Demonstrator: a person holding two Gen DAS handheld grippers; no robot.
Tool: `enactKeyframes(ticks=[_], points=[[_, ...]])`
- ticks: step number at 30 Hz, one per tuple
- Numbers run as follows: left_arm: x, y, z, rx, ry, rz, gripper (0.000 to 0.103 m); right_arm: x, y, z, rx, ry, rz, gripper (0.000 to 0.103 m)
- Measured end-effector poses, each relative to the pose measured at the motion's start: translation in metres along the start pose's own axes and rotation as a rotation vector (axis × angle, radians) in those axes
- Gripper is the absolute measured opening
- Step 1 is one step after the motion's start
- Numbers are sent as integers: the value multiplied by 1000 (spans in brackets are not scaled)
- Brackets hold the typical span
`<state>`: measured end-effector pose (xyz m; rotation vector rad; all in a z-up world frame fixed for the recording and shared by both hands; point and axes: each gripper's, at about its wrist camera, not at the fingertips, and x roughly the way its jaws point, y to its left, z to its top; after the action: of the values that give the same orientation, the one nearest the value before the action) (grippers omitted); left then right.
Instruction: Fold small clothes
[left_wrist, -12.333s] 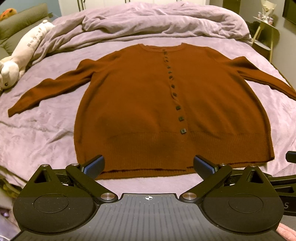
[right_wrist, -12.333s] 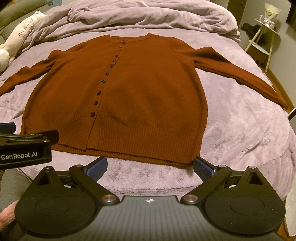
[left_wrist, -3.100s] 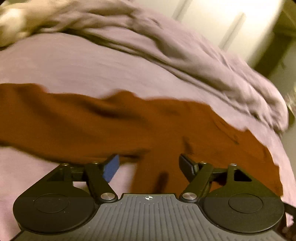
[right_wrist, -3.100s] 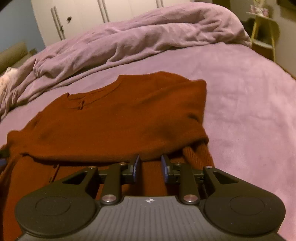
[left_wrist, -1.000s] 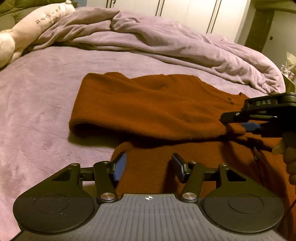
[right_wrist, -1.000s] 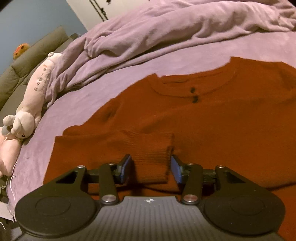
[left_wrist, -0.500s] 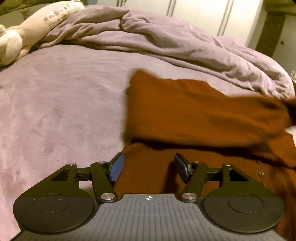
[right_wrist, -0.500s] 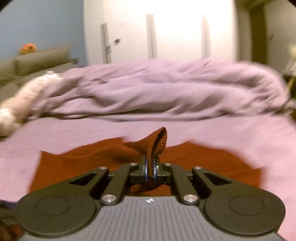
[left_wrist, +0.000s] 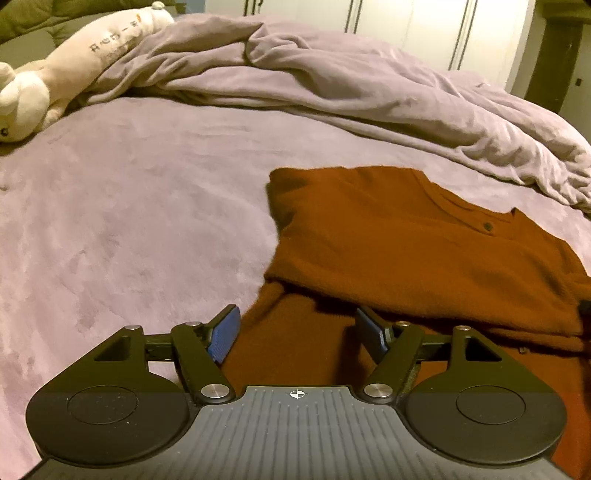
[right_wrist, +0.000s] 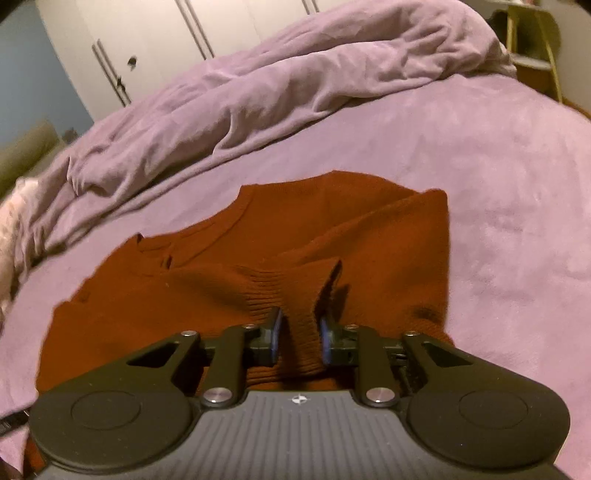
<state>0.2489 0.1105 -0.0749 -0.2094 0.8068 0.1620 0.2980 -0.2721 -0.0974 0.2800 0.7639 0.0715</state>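
A rust-brown button cardigan lies on the purple bed with both sleeves folded across its front. My left gripper is open and empty, low over the cardigan's left edge. In the right wrist view the cardigan fills the middle. The ribbed cuff of the left sleeve lies across the chest and runs between the blue pads of my right gripper. Its jaws stand slightly apart on either side of the cuff.
A crumpled purple duvet is heaped along the back of the bed. A cream plush toy lies at the far left. White wardrobe doors stand behind. A small side table is at the far right.
My right gripper has carried the sleeve cuff across the cardigan, lowered it onto the chest, and its jaws have parted from fully shut. The left sleeve now lies folded over the body.
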Motion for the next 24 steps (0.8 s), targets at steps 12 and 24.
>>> enactKeyframes(ticks=[12,24], points=[[11,3,2,-30,35,38,75,-14,-21,19,-95,-78,-128,5],[-10,9,2,-3,33,50,77,-4,-33,20,-106,-64,-276,6]])
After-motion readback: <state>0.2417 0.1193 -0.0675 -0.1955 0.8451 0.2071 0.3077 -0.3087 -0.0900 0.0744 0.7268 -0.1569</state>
